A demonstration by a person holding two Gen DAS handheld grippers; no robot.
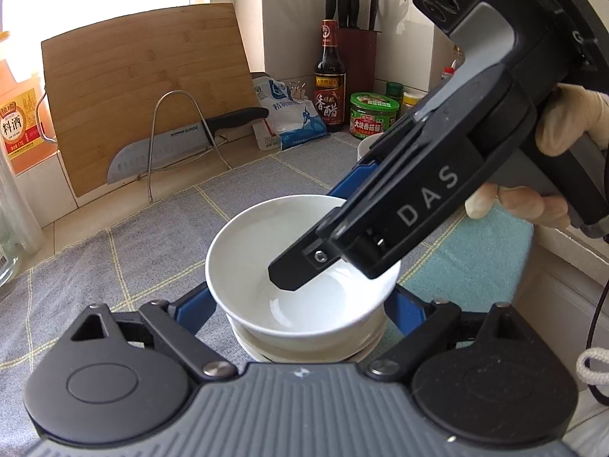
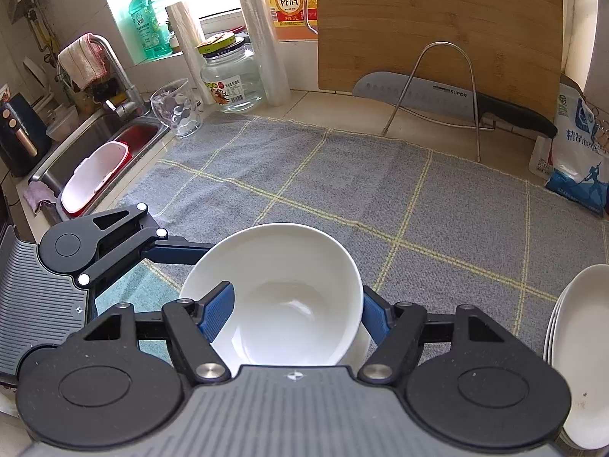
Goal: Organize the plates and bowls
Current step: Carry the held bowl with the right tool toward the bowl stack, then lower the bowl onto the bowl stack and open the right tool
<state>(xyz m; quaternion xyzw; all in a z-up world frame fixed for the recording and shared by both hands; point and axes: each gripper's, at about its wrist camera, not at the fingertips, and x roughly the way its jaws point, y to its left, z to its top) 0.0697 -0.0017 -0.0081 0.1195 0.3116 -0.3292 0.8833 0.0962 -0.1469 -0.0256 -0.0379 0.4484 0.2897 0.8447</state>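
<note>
Your right gripper clamps the top bowl; left gripper brackets the stack, unclenched. Seat it centred before releasing.

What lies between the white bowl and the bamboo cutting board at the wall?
Right wrist view: beyond the white ceramic bowl, bare grey checked cloth, then a steel knife on a wire rack before the bamboo cutting board.

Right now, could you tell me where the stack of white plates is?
The plate stack sits at the right wrist view's right edge, on the grey cloth, right of the bowl.
</note>
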